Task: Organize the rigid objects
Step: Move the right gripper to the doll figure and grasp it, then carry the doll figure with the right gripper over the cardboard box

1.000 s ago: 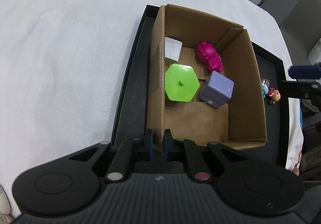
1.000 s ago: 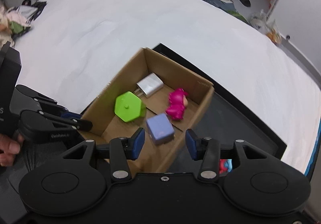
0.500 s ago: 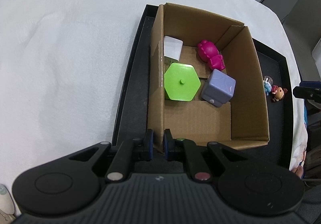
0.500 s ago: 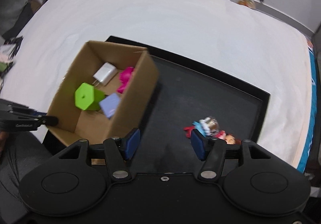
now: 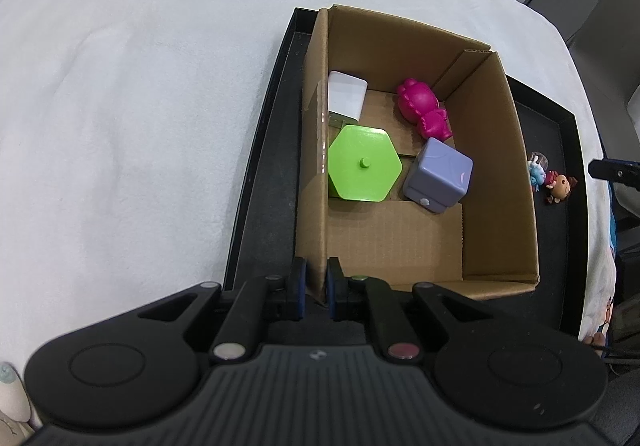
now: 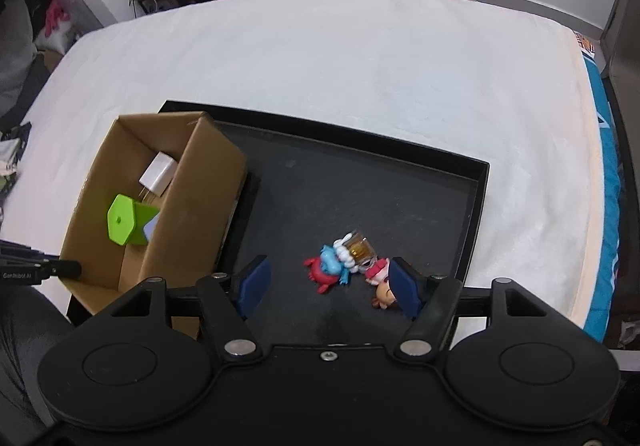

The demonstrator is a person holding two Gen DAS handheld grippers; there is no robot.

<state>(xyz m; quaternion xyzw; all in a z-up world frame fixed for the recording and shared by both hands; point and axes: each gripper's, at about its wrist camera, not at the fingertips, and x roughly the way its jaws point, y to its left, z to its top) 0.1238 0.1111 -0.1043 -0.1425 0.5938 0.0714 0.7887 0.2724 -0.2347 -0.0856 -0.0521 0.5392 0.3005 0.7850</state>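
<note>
Left gripper (image 5: 316, 292) jaws clamp the cardboard box (image 5: 496, 166) wall, steadying it on the tray (image 6: 476, 182). Right gripper (image 6: 328, 286) jaws, opening, straddle the figurines (image 6: 344, 262) untouched.

The right claw (image 6: 327, 286) swung from the cardboard box (image 6: 192, 214) to the figurines (image 6: 344, 264), jaws opening.
</note>
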